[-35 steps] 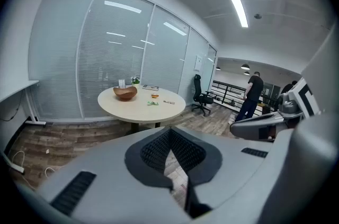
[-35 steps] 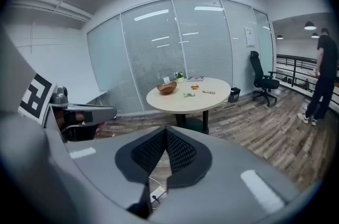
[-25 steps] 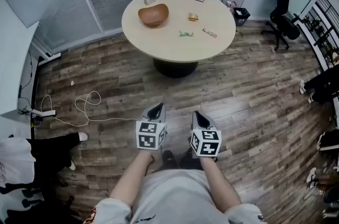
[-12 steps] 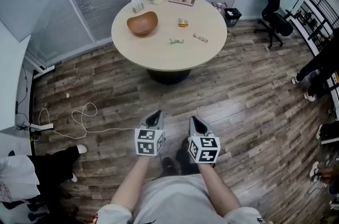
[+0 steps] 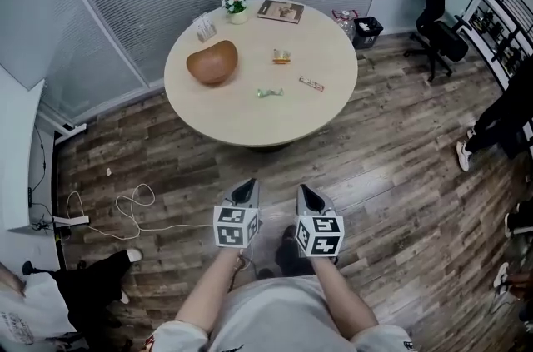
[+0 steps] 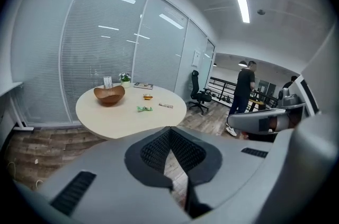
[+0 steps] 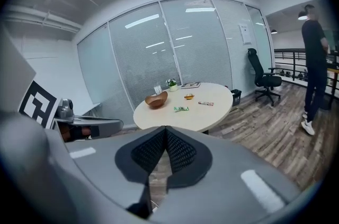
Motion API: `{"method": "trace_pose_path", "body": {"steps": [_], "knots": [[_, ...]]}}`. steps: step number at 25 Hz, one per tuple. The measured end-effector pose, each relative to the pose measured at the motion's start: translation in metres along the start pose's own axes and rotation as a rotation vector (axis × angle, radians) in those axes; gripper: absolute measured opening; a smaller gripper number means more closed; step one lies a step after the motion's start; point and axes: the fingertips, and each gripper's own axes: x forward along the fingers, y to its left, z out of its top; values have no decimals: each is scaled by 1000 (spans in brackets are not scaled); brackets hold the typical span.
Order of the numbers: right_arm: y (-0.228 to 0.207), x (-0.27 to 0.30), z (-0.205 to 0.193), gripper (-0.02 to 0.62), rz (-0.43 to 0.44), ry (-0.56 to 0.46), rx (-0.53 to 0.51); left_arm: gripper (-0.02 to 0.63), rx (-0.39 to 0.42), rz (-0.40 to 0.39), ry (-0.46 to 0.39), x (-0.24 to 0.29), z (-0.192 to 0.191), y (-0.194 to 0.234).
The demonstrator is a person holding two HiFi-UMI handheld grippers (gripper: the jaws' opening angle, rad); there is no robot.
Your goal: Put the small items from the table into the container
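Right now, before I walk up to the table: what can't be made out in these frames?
- green wrapper, small orange item, wrapped bar: too small in every view to identify.
- wooden bowl, contents: too small in the head view; its rim hides the inside in both gripper views.
- magazine, print: too small to read.
- person at right: cut off by the head view's edge.

Bright ceiling strips (image 6: 241, 5); soft shadows; fisheye bending, dark corners.
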Motion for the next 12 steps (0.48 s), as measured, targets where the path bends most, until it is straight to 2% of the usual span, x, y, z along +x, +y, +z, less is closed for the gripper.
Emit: {"method": "trace_pose_path", "body": {"steps": [6, 12], "knots": [[-32, 61, 52, 0, 35, 3, -42, 6, -8, 21, -10, 64, 41, 18], [-52, 108, 76, 0, 41, 26, -44, 6, 15, 21, 3, 118, 65, 40]]}}
